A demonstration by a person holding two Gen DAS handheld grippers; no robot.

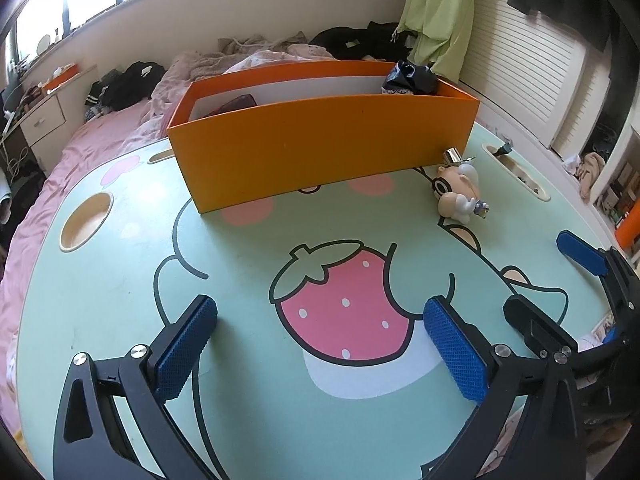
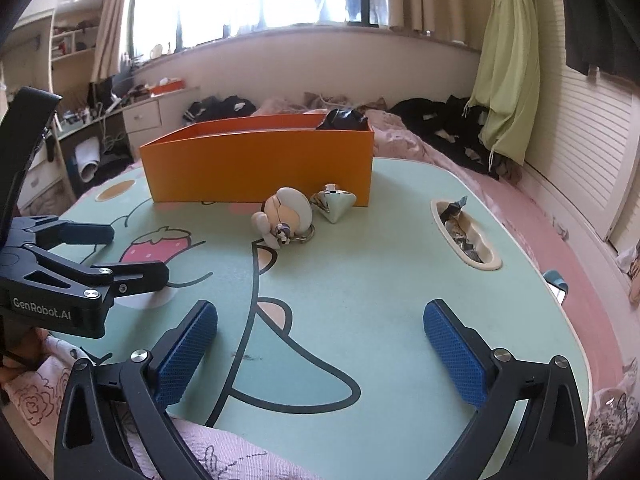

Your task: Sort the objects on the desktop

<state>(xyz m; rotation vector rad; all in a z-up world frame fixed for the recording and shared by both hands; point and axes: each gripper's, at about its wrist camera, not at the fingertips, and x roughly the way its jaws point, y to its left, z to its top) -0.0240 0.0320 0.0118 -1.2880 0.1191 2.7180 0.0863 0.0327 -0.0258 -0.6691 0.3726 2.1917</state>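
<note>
An orange box [image 1: 320, 136] stands at the far side of the mint cartoon table [image 1: 224, 264]; it also shows in the right wrist view [image 2: 260, 168]. A black bag [image 1: 412, 76] and a dark red item [image 1: 236, 105] lie inside. A cream figurine keychain [image 2: 282, 216] and a pale spinning top [image 2: 336, 204] lie in front of the box's right end. The figurine also shows in the left wrist view [image 1: 458, 192]. My left gripper [image 1: 320, 344] is open and empty above the strawberry picture. My right gripper [image 2: 320, 344] is open and empty near the table's front edge.
A round cup hole [image 1: 86, 220] sits at the table's left, and a slot [image 2: 466, 236] holding small scraps at its right. A pink bed with clothes surrounds the table. The other gripper [image 2: 80, 264] reaches in at the left of the right wrist view.
</note>
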